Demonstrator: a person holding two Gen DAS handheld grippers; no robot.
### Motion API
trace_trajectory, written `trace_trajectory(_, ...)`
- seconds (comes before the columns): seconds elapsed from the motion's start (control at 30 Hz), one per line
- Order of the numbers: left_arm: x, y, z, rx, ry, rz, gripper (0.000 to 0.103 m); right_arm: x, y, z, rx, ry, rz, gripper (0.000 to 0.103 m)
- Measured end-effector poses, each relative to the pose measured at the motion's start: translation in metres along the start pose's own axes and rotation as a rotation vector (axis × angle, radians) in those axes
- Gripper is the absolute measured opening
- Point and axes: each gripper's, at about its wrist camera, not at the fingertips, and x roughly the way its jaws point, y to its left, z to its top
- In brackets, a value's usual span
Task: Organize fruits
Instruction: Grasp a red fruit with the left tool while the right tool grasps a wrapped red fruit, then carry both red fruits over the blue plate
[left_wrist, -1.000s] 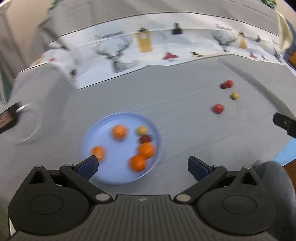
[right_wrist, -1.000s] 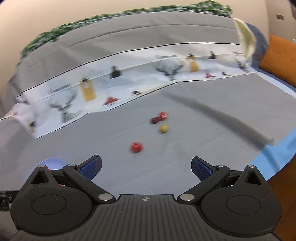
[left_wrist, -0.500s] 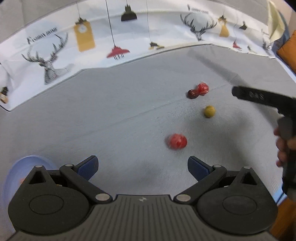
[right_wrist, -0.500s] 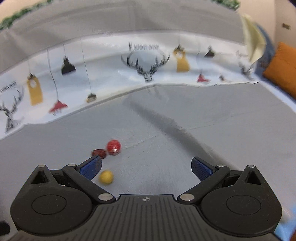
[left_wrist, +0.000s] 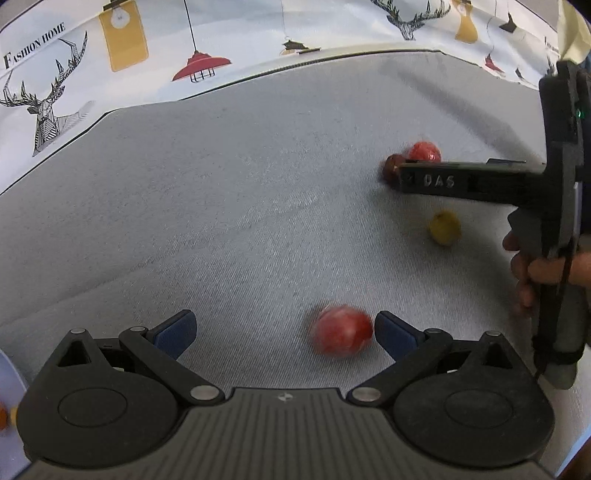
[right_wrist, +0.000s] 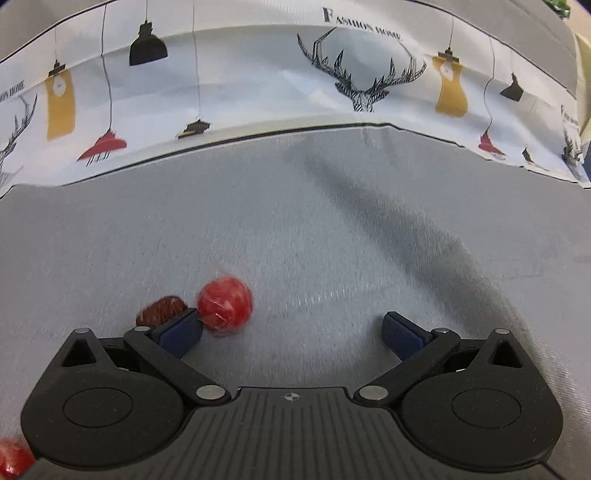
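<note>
A red fruit (left_wrist: 341, 334) lies on the grey cloth between the jaws of my left gripper (left_wrist: 284, 332), close to the right-hand pad. The jaws are closing and do not press on it. Farther right lie a yellow fruit (left_wrist: 445, 227), a red fruit (left_wrist: 424, 151) and a dark red fruit (left_wrist: 391, 168). One black finger (left_wrist: 443, 181) of the right gripper reaches over that pair. In the right wrist view, my right gripper (right_wrist: 291, 330) is open. The red fruit (right_wrist: 225, 299) sits just inside its left pad, and the dark red fruit (right_wrist: 160, 306) lies outside it.
A blue plate's rim (left_wrist: 7, 373) shows at the bottom left with an orange fruit (left_wrist: 2, 419) on it. A hand (left_wrist: 535, 273) holds the right gripper's handle. A white printed cloth band (right_wrist: 295, 92) runs along the back. Another red fruit (right_wrist: 13, 459) shows at the lower left.
Both grippers have come down and forward toward the loose fruits. The left view has swung from the blue plate to the right. One red fruit now lies between the left jaws.
</note>
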Motion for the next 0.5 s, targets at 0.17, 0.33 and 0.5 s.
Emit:
trace_trajectory(0.17,-0.008,-0.003,-0.004,0.036,-0.042,-0.107,0.032,-0.014,0.016,0.004,-0.104,-0.029,0.048,0.032)
trace_trajectory(0.33,-0.029,0.007,-0.012,0.036,-0.089,-0.123,0.032,-0.036,-0.005,-0.002,0.034,-0.052,-0.080,0.032)
trace_trajectory(0.5,-0.085,0.029,-0.021,0.052,-0.215,-0.106,0.032,-0.099,-0.023,-0.001,0.130,-0.133,-0.105,0.032)
